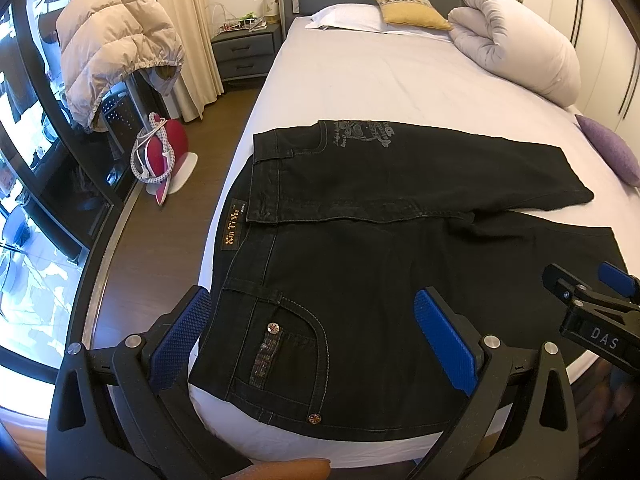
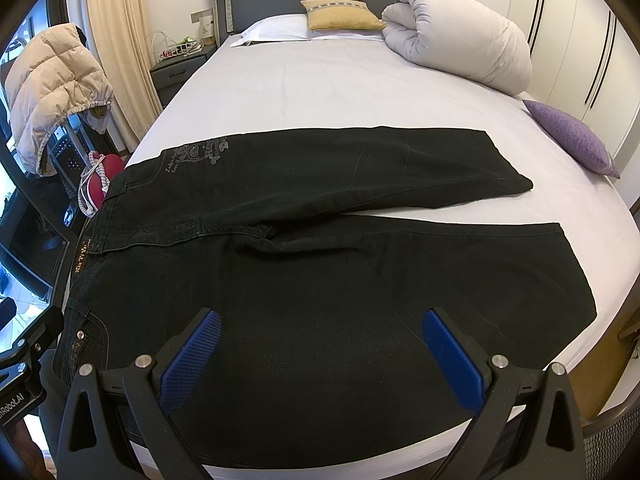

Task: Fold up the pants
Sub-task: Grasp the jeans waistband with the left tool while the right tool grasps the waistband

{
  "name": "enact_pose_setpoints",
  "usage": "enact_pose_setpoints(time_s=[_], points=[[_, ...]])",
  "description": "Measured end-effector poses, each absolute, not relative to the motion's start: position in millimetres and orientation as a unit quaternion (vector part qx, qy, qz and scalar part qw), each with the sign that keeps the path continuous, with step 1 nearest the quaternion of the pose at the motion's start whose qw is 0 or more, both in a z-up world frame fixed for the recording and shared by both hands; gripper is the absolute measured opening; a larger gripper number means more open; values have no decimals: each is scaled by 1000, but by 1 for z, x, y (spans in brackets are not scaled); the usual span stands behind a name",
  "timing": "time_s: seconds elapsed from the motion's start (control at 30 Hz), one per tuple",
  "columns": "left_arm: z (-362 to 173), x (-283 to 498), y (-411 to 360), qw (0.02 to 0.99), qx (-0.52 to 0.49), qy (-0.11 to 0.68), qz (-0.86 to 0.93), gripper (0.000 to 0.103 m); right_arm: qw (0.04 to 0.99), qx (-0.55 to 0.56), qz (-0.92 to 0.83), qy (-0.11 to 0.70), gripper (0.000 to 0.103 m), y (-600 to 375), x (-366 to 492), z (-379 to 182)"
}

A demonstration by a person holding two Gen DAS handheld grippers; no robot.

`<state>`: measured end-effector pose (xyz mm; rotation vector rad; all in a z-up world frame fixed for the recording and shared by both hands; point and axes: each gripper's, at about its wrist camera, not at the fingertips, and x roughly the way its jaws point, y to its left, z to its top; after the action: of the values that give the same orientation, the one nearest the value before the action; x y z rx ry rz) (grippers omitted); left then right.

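The left gripper (image 1: 316, 324) is being held wide apart and empty, hovering low over the near hem of the waist end; nothing is being pinched between its blue pads (image 1: 182, 336). The right gripper (image 2: 320, 344) is likewise being held released and empty, poised above the near leg's thigh.

The black pants (image 2: 320, 272) are being shown spread flat on the bed (image 2: 320, 88), at 12 o'clock from both claws and directly below them. Their long axis is being run from 9 o'clock to 3 o'clock, across the line of the fingers: the waistband (image 1: 264, 184) is lying toward 9 o'clock, the cuffs toward 3 o'clock. The near leg (image 2: 480, 280) is being seen just ahead of the right claw; the far leg (image 2: 360, 168) is lying beyond it toward 12 o'clock, the two splayed apart at the cuffs with a wedge of sheet between.

In the left view the front pocket (image 1: 288, 340) is sitting between the left claw's pads, so the left is being judged nearer the waist, the right nearer the leg and cuff side. The coming move is being judged as a lengthwise fold, near leg carried toward 12 o'clock onto the far leg; contact with cloth cannot be told.

Farther off, a rolled duvet (image 2: 460, 36) and a purple cushion (image 2: 572, 140) are being seen at about 1 to 2 o'clock, well apart from the pants.
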<state>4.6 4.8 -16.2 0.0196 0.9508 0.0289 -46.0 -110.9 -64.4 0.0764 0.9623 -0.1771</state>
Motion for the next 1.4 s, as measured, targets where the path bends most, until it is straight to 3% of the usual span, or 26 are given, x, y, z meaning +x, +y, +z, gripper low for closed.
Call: enact_pose_setpoints(time_s=[1.2,1.4], points=[[-32,28,11,882,20,470,23,103,884,56,-67,460,103,-118,-34,-69],[-36,72,38,870,-43,489,-50,103,901,86,-9,424,103,-125,-21,-53]])
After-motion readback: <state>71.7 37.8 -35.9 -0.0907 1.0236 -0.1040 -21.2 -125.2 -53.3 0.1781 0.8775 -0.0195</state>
